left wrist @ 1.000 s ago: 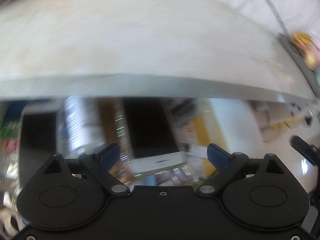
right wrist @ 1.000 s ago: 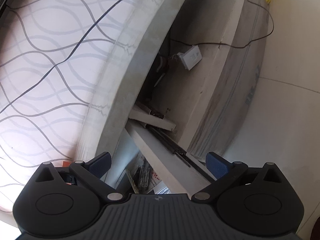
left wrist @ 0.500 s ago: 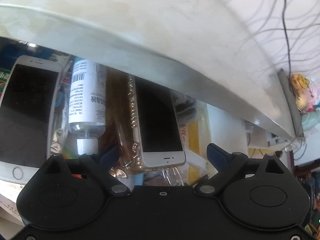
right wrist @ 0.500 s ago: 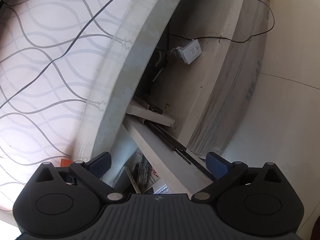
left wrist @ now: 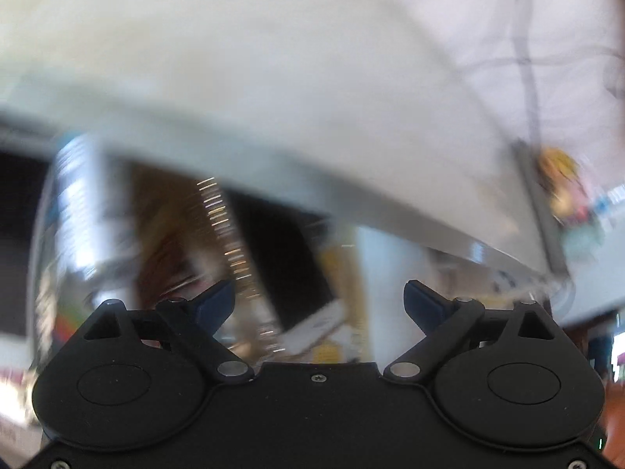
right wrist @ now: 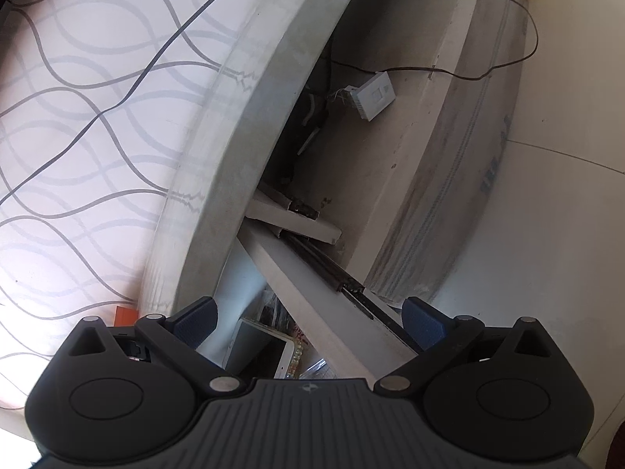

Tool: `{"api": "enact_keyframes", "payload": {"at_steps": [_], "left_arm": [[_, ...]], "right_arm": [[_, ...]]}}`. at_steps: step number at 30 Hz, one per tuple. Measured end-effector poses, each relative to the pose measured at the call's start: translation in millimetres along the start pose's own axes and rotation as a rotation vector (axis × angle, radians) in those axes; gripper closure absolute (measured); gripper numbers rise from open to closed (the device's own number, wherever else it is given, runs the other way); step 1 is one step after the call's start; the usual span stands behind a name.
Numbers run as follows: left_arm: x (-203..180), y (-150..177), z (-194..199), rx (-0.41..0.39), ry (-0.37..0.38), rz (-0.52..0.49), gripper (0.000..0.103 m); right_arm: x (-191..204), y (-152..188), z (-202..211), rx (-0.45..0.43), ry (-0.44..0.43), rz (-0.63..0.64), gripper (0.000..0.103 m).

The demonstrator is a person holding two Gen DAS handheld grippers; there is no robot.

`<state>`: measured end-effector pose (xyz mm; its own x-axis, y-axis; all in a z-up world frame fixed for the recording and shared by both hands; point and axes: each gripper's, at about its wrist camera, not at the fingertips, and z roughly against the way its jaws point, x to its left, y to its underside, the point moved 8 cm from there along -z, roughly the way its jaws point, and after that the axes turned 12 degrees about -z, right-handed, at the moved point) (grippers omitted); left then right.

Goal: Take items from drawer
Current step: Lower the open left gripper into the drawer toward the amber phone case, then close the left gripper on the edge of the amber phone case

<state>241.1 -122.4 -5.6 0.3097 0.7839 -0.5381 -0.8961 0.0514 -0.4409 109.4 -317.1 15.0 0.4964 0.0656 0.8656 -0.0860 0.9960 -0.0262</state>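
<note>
1. Left wrist view is blurred: the left gripper hangs wide open and empty over the open drawer, above a dark-screened phone.
2. The right gripper is spread wide too, empty, above the phone's white end beside the drawer's side wall.

phone in drawer | drawer under tabletop | socket behind

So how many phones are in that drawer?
2. One phone in a beaded case lies in the middle; a blurred dark slab at the far left edge looks like another. More may hide under the desktop.
</note>
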Motion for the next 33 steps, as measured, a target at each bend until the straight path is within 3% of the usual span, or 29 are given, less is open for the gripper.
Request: {"api": "enact_keyframes", "payload": {"at_steps": [5,13,20,22,25,27,33], "left_arm": [[26,7,4,-0.043,-0.040,0.144,0.011],[56,25,18,-0.106,-0.074,0.363,0.047],[62,23,16,-0.151,-0.118,0.346,0.047],[63,25,7,-0.130,-0.132,0.367,0.055],[68,30,8,-0.136,-0.090,0.416,0.063],[70,33,10,-0.146,-0.050,0.446,0.079],[69,38,19,-0.175,-0.011,0.435,0.082]], "right_arm": [[-1,1,-5,0.017,-0.001,-0.008,0.000],[-2,-1,-3,0.005,0.002,-0.010,0.000],[-1,0,-5,0.018,0.000,-0.004,0.000],[-1,0,-4,0.018,0.002,-0.002,0.000],[-2,-2,-3,0.008,0.003,-0.004,0.000],[-2,-2,-3,0.007,0.003,-0.006,0.000],[-3,-1,-6,0.024,0.007,-0.009,0.000]]}}
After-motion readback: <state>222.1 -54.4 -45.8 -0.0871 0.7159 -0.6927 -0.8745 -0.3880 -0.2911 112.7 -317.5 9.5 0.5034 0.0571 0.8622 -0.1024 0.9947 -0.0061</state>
